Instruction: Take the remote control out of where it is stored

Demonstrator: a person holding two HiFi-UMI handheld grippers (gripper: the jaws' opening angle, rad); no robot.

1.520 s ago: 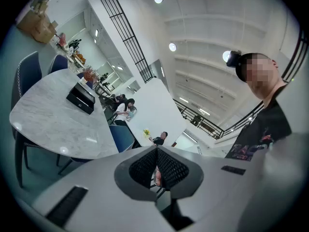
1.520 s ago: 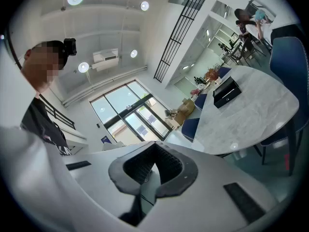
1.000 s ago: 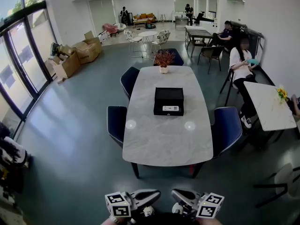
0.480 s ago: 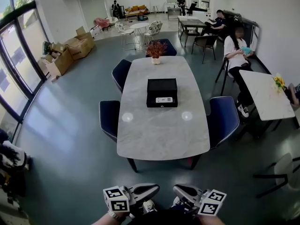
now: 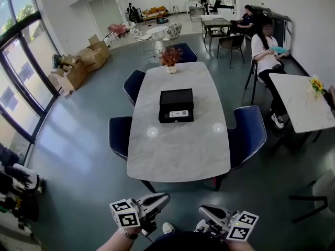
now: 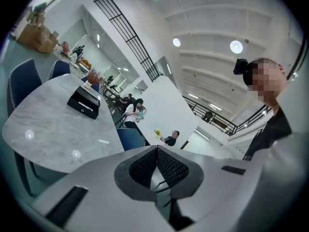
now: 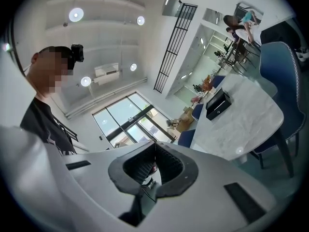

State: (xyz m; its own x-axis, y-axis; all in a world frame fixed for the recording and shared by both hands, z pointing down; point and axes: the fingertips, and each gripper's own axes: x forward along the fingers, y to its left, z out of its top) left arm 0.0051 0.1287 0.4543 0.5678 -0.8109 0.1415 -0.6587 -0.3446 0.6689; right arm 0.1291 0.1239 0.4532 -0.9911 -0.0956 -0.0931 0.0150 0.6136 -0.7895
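Observation:
A black box (image 5: 176,105) with a small white panel on its front face lies on the middle of the marble table (image 5: 178,150). No remote control shows in any view. My left gripper (image 5: 163,197) and right gripper (image 5: 203,209) hang low at the bottom of the head view, over the floor, short of the table's near end. Both are shut with nothing between the jaws. In the left gripper view the box (image 6: 83,102) lies far beyond the shut left gripper (image 6: 157,150). In the right gripper view the box (image 7: 218,104) lies far beyond the shut right gripper (image 7: 154,145).
Blue chairs (image 5: 119,135) (image 5: 247,134) stand along both sides of the table, and a potted plant (image 5: 171,57) at its far end. A seated person (image 5: 265,48) and a second white table (image 5: 302,101) are at the right. Cardboard boxes (image 5: 78,69) lie at the left.
The head view has shifted, with the table and box now slightly left in the picture. Both grippers have moved along with me and stay shut; the left now sits higher in the picture.

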